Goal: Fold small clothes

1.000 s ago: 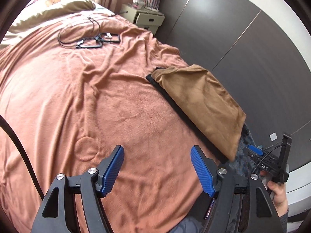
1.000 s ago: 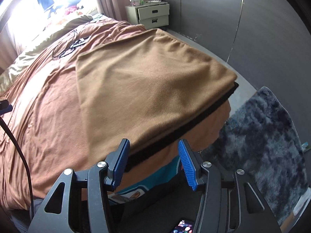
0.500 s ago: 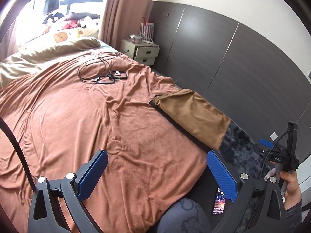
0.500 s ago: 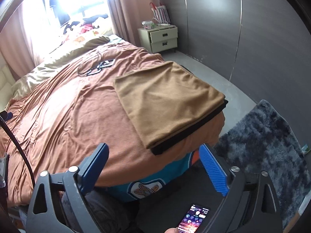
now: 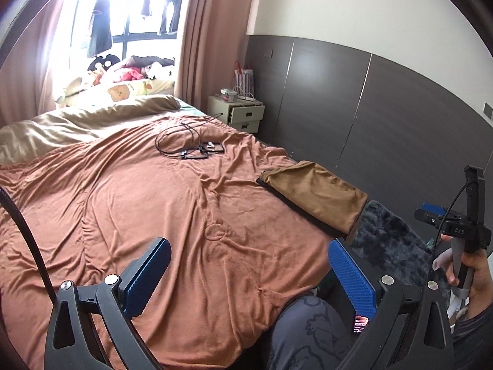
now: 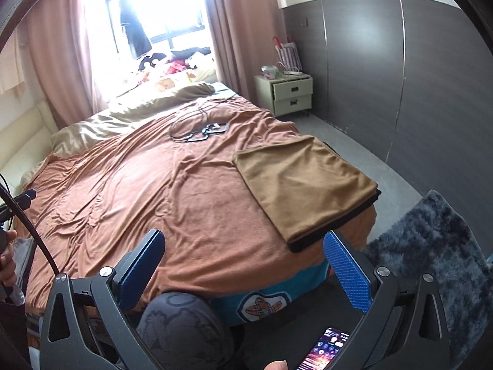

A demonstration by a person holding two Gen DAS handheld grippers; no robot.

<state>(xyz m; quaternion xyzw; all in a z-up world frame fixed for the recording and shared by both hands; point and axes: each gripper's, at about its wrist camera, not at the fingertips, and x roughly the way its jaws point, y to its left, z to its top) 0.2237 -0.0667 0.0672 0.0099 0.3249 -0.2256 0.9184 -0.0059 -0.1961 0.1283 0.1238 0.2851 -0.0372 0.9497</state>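
Observation:
A folded tan garment (image 6: 303, 185) with a black layer under it lies flat at the bed's right corner; it also shows in the left wrist view (image 5: 317, 192). My left gripper (image 5: 249, 277) is open and empty, held back above the bed's near edge. My right gripper (image 6: 243, 268) is open and empty, pulled back from the garment over the bed's foot. The right gripper also shows from the side in the left wrist view (image 5: 456, 225).
The bed carries a rust-orange blanket (image 5: 138, 203). Black cables and small devices (image 5: 194, 151) lie near its far side. A dark shaggy rug (image 6: 437, 256) is on the floor at right. A nightstand (image 6: 285, 94) stands by the dark wall. A phone (image 6: 323, 351) and a knee (image 6: 181, 330) are below.
Both grippers opened wider and pulled back and up from the bed. The folded tan garment, close to the right gripper before, now lies farther away on the corner.

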